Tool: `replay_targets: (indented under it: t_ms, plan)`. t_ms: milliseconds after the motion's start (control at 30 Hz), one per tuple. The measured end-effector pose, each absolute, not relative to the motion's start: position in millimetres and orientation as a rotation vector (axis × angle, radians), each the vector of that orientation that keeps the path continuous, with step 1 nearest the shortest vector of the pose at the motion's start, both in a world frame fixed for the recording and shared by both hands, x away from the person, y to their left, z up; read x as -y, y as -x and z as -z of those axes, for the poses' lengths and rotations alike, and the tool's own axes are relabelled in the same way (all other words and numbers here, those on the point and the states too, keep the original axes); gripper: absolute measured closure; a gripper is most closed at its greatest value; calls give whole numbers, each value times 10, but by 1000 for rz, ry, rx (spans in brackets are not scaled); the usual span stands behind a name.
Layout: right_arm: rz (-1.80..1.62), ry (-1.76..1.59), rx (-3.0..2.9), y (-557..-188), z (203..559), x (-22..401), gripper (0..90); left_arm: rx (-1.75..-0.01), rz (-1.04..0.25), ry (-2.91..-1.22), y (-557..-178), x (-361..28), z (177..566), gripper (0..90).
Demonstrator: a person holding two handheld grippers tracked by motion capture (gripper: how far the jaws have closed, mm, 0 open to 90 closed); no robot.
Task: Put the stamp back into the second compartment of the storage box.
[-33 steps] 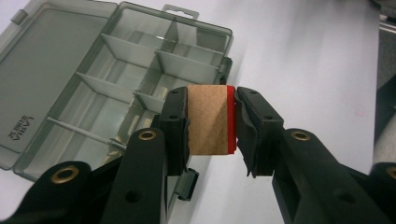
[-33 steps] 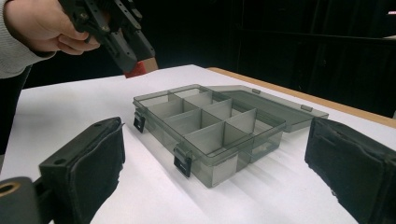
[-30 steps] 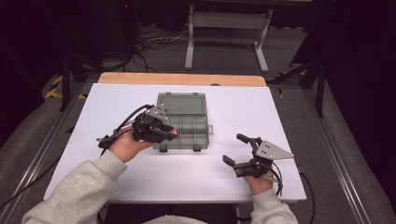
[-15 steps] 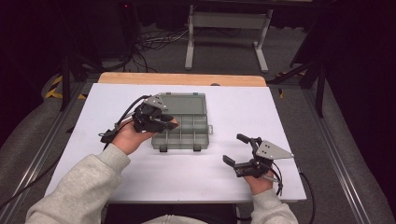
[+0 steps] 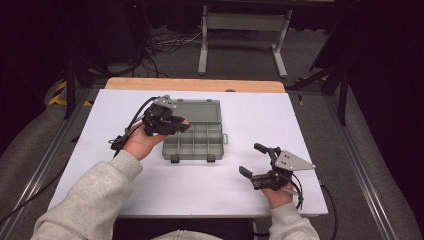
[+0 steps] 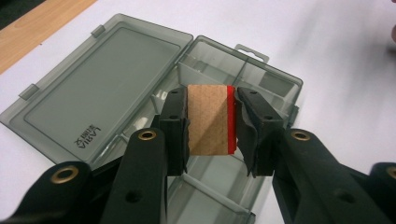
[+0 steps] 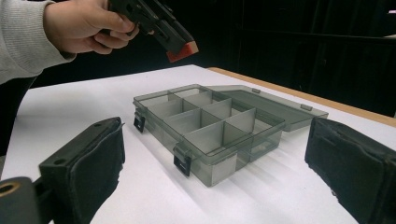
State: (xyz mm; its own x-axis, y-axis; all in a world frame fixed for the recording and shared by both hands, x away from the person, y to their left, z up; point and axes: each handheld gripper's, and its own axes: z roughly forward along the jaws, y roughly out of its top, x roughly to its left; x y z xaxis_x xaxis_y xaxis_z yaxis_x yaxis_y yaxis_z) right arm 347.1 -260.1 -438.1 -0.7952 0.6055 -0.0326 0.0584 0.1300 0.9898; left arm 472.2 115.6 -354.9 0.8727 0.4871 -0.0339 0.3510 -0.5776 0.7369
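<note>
One block [image 6: 209,120] upright — long axis vertical

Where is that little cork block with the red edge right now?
The cork block with the red edge is clamped in the left claw, held in the air above the open grey plastic compartment box on the white table.
</note>
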Motion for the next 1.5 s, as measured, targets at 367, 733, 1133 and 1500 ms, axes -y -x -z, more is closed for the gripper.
replay_targets:
  t_ms: [367, 733, 1133, 1500]
  plan:
    - [-1705, -634, -1986, -3470, 4380, 2598, 53, -655, -231, -2208, -4816, -1157, 3609, 659]
    - [-1708, -629, -1986, -3472, 4379, 2597, 53, -714, -236, -2188, -4935, -1116, 3708, 659]
    - [-1710, -625, -1985, -3471, 4377, 2597, 52, -746, -243, -2188, -5000, -1098, 3763, 659]
    - [-1714, -625, -1983, -3470, 4376, 2603, 51, -756, -240, -2212, -5072, -1058, 3863, 659]
